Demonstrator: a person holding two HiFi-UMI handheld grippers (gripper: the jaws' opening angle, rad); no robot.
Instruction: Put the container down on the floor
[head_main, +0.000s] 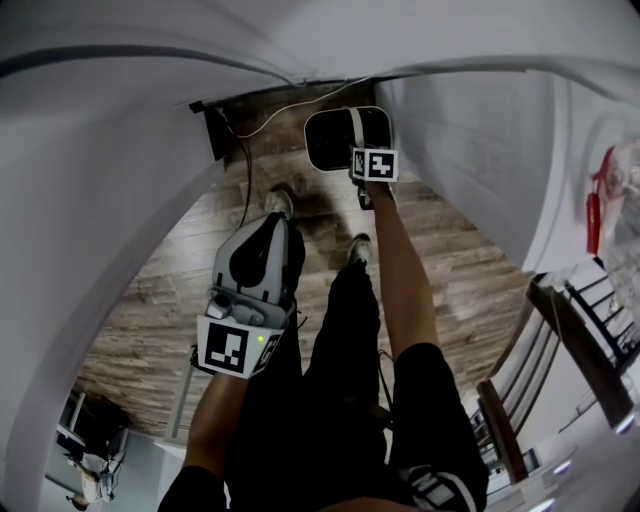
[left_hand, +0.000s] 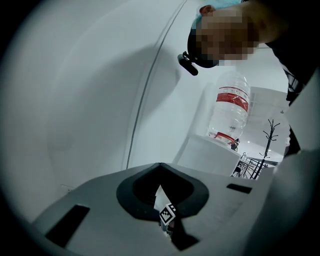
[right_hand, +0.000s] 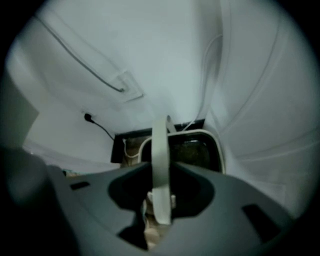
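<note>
Plank floor (head_main: 470, 270), rounded container (head_main: 330, 140), flat white handle (right_hand: 161, 150) loose within right gripper (right_hand: 160, 205)

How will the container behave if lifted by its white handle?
It would probably swing, since the handle is one thin band. Set down, the container seems unlikely to tip: it looks wide, though its depth is unclear.
</note>
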